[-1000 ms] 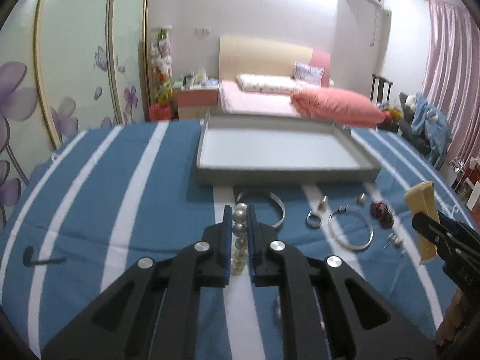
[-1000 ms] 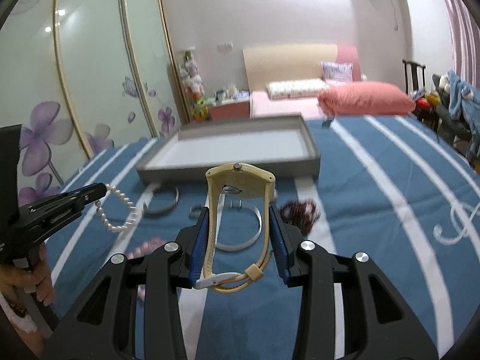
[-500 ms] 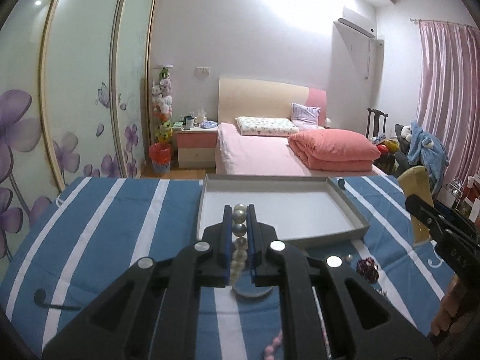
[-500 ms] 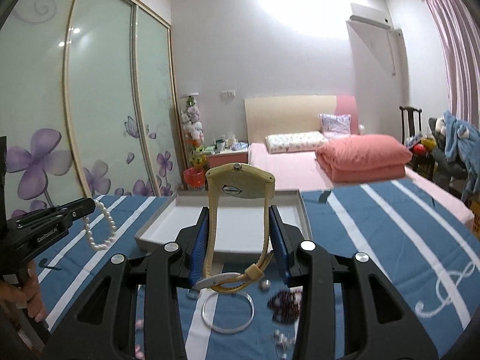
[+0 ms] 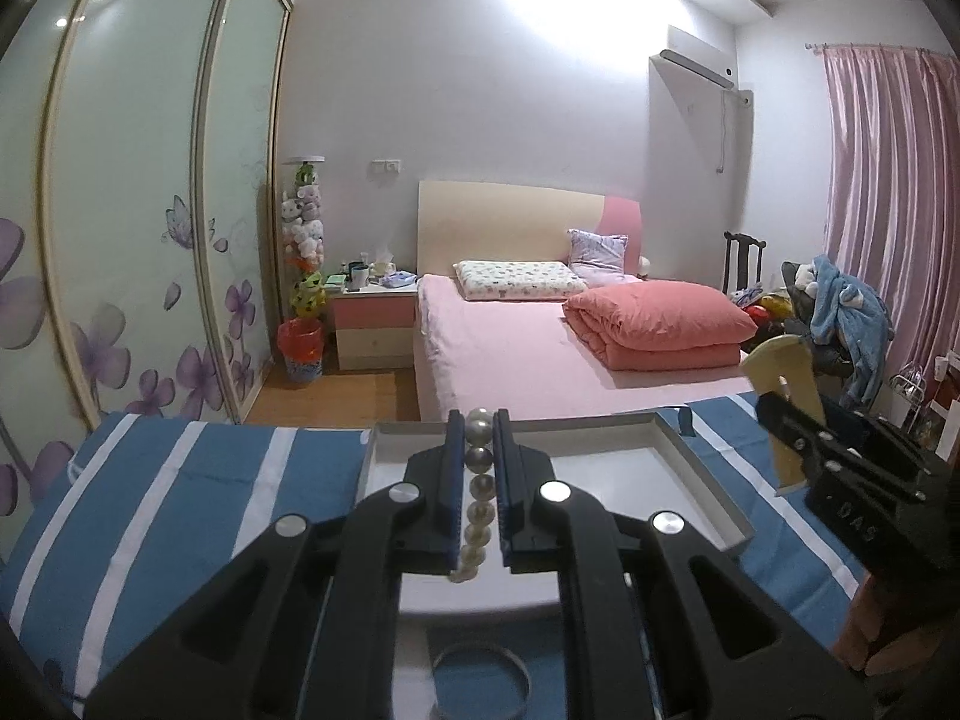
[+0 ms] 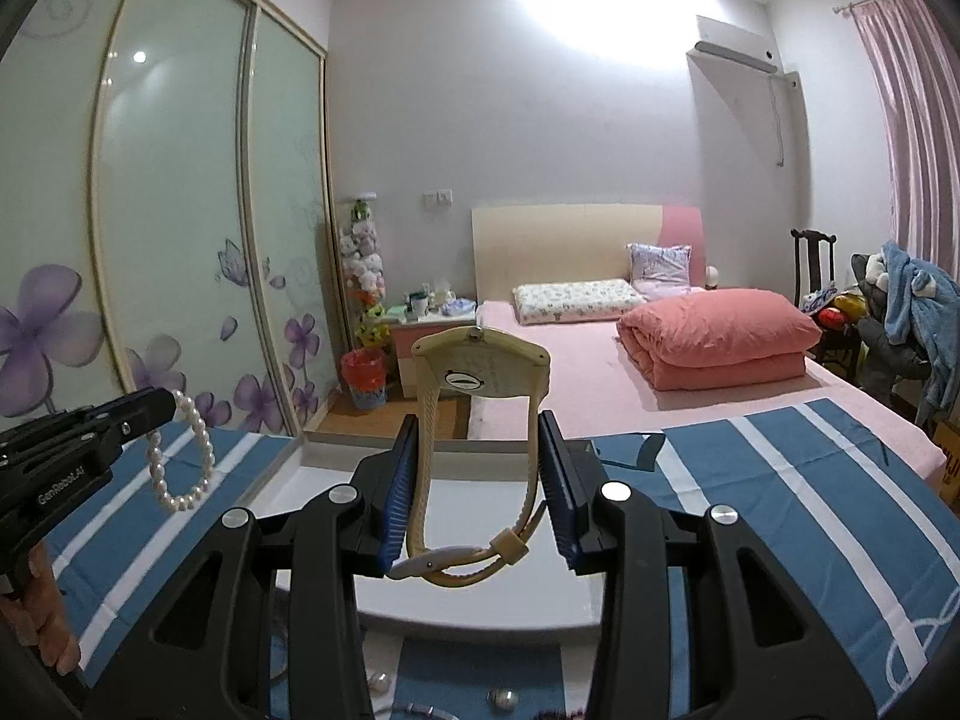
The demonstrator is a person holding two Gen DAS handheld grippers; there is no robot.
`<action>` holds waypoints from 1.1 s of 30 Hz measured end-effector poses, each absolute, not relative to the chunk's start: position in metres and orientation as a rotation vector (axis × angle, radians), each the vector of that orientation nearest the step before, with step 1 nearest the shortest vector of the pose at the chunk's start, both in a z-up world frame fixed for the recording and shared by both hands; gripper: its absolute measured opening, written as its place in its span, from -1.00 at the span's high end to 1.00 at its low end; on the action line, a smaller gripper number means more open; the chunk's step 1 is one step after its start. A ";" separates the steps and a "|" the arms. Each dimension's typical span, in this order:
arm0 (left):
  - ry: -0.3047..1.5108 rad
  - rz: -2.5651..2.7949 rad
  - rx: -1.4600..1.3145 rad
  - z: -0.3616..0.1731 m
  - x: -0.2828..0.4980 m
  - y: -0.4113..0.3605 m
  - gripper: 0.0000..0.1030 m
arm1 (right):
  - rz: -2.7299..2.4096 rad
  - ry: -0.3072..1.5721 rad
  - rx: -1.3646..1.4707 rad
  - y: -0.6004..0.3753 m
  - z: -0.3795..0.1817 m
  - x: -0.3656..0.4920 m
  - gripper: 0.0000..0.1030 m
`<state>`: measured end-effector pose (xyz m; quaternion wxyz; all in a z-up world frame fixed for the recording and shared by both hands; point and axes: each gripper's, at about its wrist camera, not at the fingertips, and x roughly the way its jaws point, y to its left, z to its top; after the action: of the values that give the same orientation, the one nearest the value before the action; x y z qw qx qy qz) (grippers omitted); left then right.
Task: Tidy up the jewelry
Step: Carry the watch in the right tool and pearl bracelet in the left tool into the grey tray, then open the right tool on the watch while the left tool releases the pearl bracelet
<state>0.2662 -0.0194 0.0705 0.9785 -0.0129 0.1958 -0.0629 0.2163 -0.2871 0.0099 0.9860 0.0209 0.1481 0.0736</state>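
My left gripper [image 5: 479, 420] is shut on a white pearl bracelet [image 5: 477, 495] and holds it above the grey tray [image 5: 714, 483]. From the right wrist view the bracelet [image 6: 183, 459] hangs as a loop from the left gripper [image 6: 153, 405]. My right gripper [image 6: 477, 426] is shut on a cream wristwatch [image 6: 480, 369], its strap between the blue pads, raised over the tray [image 6: 480, 594]. In the left wrist view the watch [image 5: 780, 402] and right gripper [image 5: 774, 414] are at the right.
A silver bangle [image 5: 480, 684] lies on the blue-and-white striped cloth [image 5: 150, 510] below the tray's near wall. Small beads and rings [image 6: 501, 699] lie there too. Beyond the table stand a pink bed [image 5: 540, 354], a nightstand and sliding wardrobe doors.
Both grippers have risen and moved forward from the loose jewelry to above the tray, each still holding its piece. The tray now lies close beneath them.
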 end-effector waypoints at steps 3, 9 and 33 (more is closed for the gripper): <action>0.419 -0.128 -0.032 0.060 0.291 -0.023 0.81 | 0.144 0.344 0.039 -0.286 -0.001 0.237 0.23; 0.476 -0.128 -0.035 0.033 0.325 -0.026 0.81 | 0.131 0.451 0.033 -0.281 -0.026 0.271 0.23; 0.642 -0.104 -0.057 -0.024 0.368 -0.019 0.52 | 0.113 0.739 0.034 -0.273 -0.067 0.306 -0.12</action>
<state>0.3683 -0.0191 -0.0244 0.9472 -0.0280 0.3153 -0.0509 0.3063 -0.2730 -0.0667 0.9308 0.0166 0.3609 0.0551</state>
